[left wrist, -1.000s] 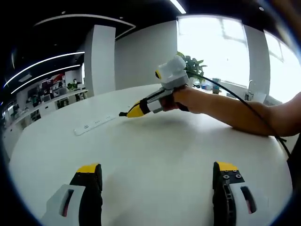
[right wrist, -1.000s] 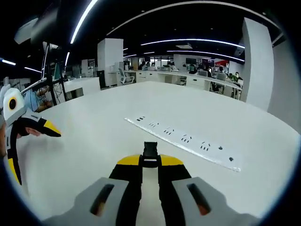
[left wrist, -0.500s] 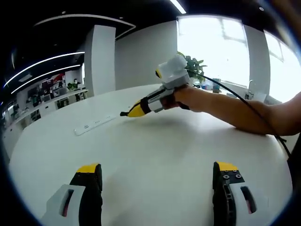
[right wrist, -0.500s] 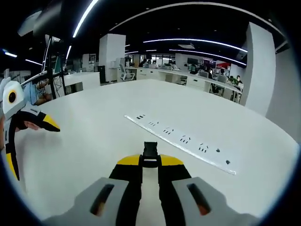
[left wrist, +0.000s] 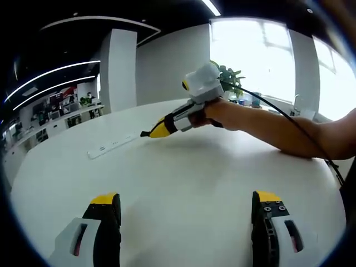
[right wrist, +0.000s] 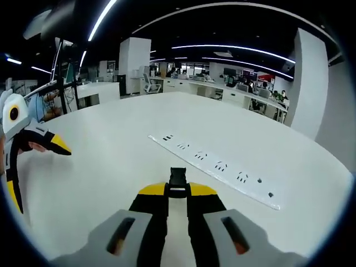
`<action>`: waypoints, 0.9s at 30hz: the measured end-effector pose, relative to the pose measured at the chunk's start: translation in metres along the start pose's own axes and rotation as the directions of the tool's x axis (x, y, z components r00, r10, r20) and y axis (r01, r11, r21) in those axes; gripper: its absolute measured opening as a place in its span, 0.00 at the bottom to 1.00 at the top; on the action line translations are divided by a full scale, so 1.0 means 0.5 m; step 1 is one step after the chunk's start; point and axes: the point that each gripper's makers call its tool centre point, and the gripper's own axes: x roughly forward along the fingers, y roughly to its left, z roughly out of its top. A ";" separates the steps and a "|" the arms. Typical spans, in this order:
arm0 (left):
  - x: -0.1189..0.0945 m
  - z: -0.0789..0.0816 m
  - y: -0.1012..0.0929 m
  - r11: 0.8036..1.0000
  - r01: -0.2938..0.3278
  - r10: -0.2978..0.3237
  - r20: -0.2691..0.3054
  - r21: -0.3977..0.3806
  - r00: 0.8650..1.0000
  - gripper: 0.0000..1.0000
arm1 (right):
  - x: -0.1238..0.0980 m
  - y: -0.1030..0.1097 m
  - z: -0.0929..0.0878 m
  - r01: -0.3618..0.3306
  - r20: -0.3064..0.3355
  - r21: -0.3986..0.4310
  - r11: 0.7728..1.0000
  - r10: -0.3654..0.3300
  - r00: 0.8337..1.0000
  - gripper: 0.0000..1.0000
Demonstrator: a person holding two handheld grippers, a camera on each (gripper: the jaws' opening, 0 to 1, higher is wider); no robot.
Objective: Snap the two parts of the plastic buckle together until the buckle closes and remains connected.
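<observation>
Here, nearest in the right gripper view, the right gripper [right wrist: 178, 192] is seen with its fingers [right wrist: 151, 199] drawn together on a small black buckle part [right wrist: 178, 179], which juts out just past the yellow tips at 12 o'clock of them. In the left gripper view the left gripper [left wrist: 186, 203] is shown with its fingers [left wrist: 105, 206] wide apart and nothing between them; only bare white table [left wrist: 183, 167] lies ahead.

Further out, at 1 o'clock in the right gripper view, a long white power strip [right wrist: 214, 167] is laid flat on the table, well apart from the held part. In the left gripper view it sits at about 10 o'clock, near the tip of the right gripper. At 9 o'clock of the right gripper view the left gripper is carried by a hand, clear of the table. A potted plant [left wrist: 229, 78] stands at the far edge by the window.

Over the last second little has changed: the right gripper has been lifted and swung very slightly, the black part has stayed clamped, and the left fingers have remained spread. The second buckle half cannot be made out. It is judged that mating has not begun, and that the other half must be found and gripped first.
</observation>
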 end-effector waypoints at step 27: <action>-0.001 0.003 -0.004 1.000 0.013 -0.013 0.008 -0.008 1.000 0.99 | 0.011 0.018 -0.035 -0.041 -0.067 -0.009 0.999 0.040 0.997 0.09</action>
